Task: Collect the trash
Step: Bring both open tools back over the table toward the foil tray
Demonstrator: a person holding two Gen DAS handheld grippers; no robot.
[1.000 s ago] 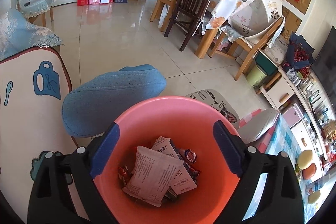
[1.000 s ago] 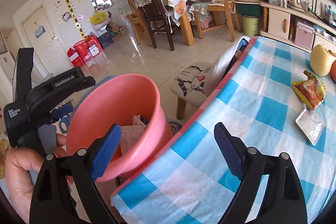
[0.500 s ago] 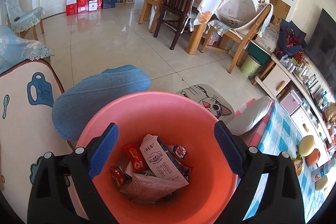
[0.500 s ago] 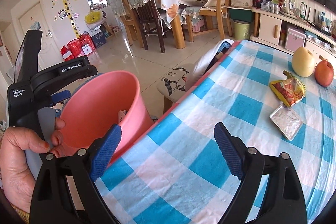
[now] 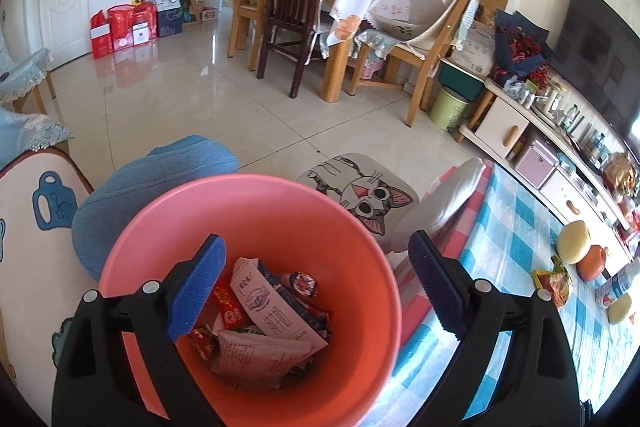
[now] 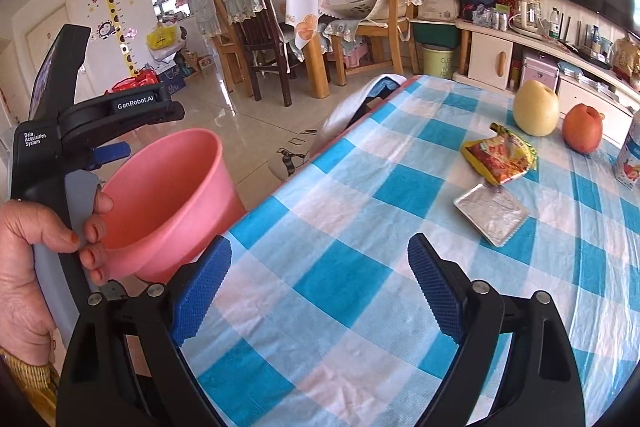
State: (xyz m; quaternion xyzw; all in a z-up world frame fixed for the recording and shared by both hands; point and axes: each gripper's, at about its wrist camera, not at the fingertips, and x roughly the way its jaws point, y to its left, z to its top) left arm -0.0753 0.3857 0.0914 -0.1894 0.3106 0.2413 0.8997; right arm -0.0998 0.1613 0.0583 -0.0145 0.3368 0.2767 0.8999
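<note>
- Left tongs (image 5: 316,291) gape wide over the round pink plastic bin (image 5: 360,223), one blue pad inside its rim, one outside; nothing is clamped.
- Crumpled paper and snack wrappers (image 5: 264,323) lie at the bin's bottom.
- Right tongs (image 6: 320,291) hang wide open, empty, above the blue-and-white checked counter (image 6: 320,211).
- Ahead and right of them lie a flat silver foil packet (image 6: 491,213) and a yellow-red crinkled snack bag (image 6: 498,157), just beside each other.

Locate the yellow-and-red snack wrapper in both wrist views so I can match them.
Left wrist: snack wrapper at far right edge, on the checked tablecloth.
Right wrist: snack wrapper upper right, beside the silver packet.
Shared landmark: the pale pear just beyond it.
</note>
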